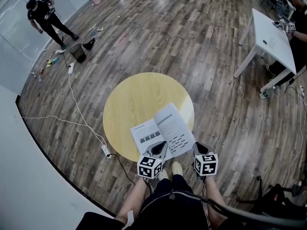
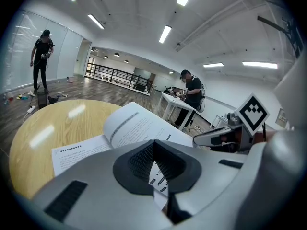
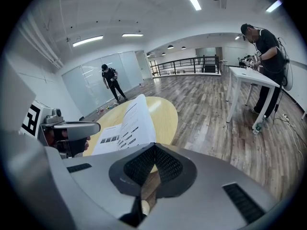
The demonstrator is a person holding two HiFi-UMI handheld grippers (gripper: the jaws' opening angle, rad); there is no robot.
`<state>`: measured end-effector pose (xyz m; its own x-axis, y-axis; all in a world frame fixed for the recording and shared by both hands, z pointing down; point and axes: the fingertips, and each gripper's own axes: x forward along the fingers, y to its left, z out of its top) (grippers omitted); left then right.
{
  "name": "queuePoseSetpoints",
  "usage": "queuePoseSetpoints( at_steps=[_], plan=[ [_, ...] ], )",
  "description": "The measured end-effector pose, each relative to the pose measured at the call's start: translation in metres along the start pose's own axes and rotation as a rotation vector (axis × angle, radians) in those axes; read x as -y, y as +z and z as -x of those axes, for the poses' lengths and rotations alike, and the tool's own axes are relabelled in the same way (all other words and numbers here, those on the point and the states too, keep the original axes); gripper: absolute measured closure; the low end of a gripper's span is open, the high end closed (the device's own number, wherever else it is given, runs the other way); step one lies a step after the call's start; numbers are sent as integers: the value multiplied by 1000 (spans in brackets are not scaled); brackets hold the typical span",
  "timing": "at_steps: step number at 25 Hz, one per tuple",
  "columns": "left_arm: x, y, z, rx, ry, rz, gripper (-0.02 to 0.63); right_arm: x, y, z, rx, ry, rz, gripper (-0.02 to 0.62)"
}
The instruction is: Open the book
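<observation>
Left claw (image 1: pixel 161 147) and right claw (image 1: pixel 198 147), both clenched, at the near edge of the round worktop (image 1: pixel 127 99).
On the worktop's near side the book (image 1: pixel 160 131) lies open, its right-hand page curling upward. The left claw's tip sits over the book's near edge, print showing through the slit behind its closed jaws; the right claw grips nothing, just at the worktop's rim beside that raised page.
</observation>
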<state>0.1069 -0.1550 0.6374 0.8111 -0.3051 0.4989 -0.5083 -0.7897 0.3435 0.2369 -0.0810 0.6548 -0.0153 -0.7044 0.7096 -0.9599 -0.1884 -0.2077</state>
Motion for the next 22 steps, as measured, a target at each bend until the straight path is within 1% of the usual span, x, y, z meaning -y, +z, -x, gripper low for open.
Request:
queuePoseSetpoints(
  at_steps=[9,14,20,22],
  plan=[
    [-1,-13,-22,-50,-5,7,607,16,-10,-18,-31,-4,-29,589],
    [-3,-18,-30,-78,-2,8,607,27,-17,-28,-45,1,-83,589],
    [-12,-25,-37,-97,39,1,607,37,-25,-38,-62,10,-115,589],
    [-13,-26,-40,-98,51,-6,607,39,-27,-41,-66,9,-107,589]
  ],
)
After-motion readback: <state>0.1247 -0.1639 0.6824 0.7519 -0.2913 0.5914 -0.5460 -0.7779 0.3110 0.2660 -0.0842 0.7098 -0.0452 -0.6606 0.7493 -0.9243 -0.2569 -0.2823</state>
